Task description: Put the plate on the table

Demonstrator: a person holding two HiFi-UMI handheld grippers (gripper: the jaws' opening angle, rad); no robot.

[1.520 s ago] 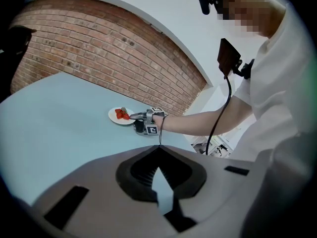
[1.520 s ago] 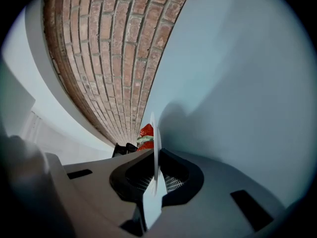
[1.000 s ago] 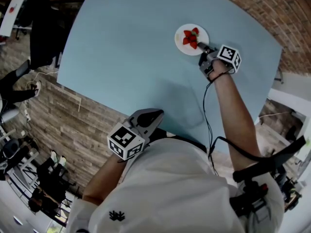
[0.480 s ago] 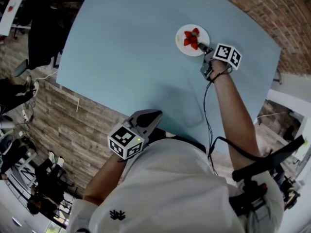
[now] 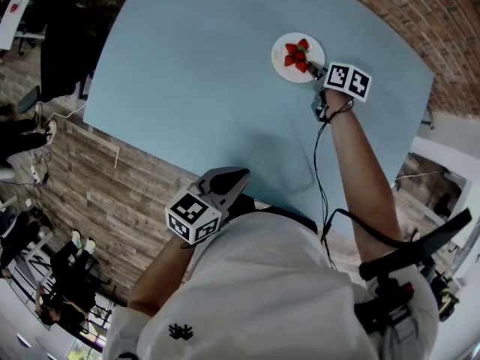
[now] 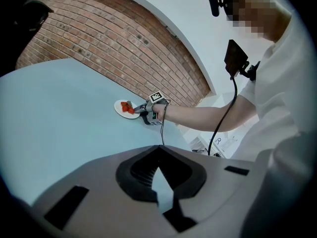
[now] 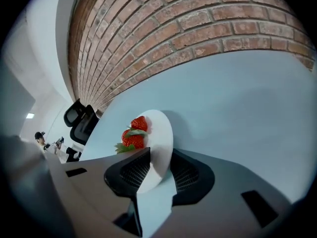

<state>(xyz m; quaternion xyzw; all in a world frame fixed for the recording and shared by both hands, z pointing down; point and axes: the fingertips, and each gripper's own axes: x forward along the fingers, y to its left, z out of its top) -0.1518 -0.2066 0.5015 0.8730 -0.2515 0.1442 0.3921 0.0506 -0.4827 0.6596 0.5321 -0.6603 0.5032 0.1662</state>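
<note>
The plate point(image 5: 279, 60) lies flat on the pale blue worktop point(image 5: 202, 73), near the worktop's far right edge, with the strawberries point(image 5: 298, 55) on top of it. The right gripper point(image 5: 311, 70) reaches the plate from the side nearest the person. In the right gripper view its jaws have just been opening and stand apart, with the plate's near rim point(image 7: 159, 133) between them and not clamped; the strawberries point(image 7: 134, 135) sit just beyond the left jaw. The left gripper point(image 5: 241, 175) is well apart from the plate, over the worktop's near edge close to the person's body. Its jaws are together at the tips with nothing between them, and it points across the worktop toward the plate point(image 6: 120, 108)
</note>
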